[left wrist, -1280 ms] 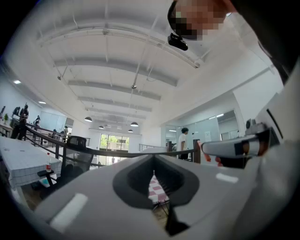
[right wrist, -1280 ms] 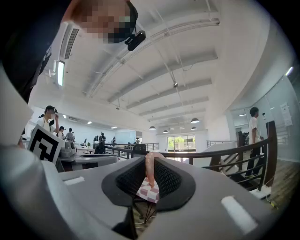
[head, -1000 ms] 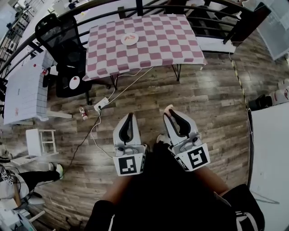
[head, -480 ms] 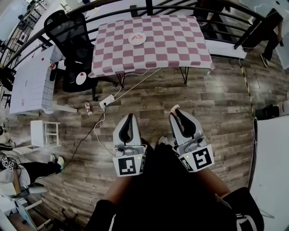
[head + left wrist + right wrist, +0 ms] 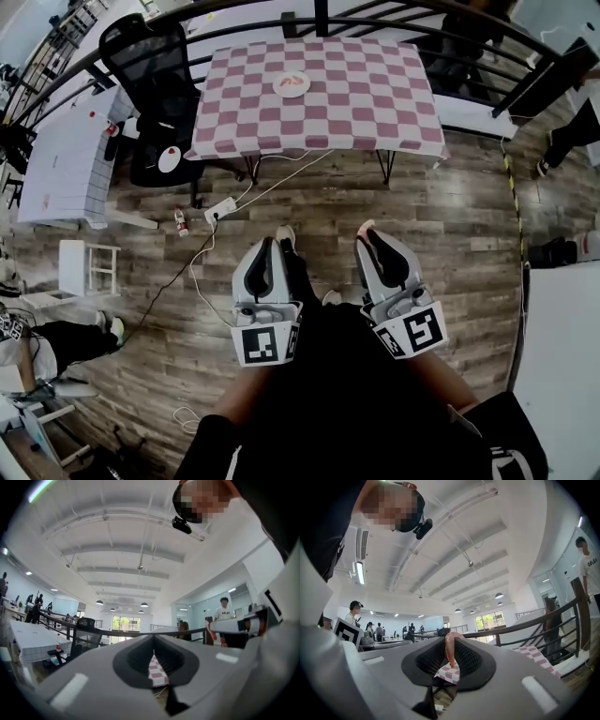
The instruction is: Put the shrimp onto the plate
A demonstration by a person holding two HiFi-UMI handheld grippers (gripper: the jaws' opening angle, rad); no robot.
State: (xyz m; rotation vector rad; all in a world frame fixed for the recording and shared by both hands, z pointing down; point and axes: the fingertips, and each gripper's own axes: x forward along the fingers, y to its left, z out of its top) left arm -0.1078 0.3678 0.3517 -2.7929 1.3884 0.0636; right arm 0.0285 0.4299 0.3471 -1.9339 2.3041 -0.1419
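Note:
A pink shrimp [image 5: 450,648] sticks up between the jaw tips of my right gripper [image 5: 368,232], which is shut on it; in the head view the shrimp [image 5: 366,226] shows as a pink tip at the jaw ends. My left gripper [image 5: 267,246] is held beside it at waist height, jaws together with nothing between them. Far ahead, a white plate [image 5: 292,83] with another shrimp [image 5: 294,82] on it rests on a table with a pink and white checked cloth [image 5: 337,98].
A black office chair [image 5: 150,75] stands left of the table, with a dark railing [image 5: 469,14] behind. A white power strip [image 5: 221,210] with cables and a small bottle [image 5: 181,223] lie on the wooden floor. White tables stand at the left [image 5: 61,169] and right [image 5: 558,347].
The view has shifted, so the checked table sits slightly more to the right and nearer. Both grippers stay in place at waist height, and the right one still holds the shrimp.

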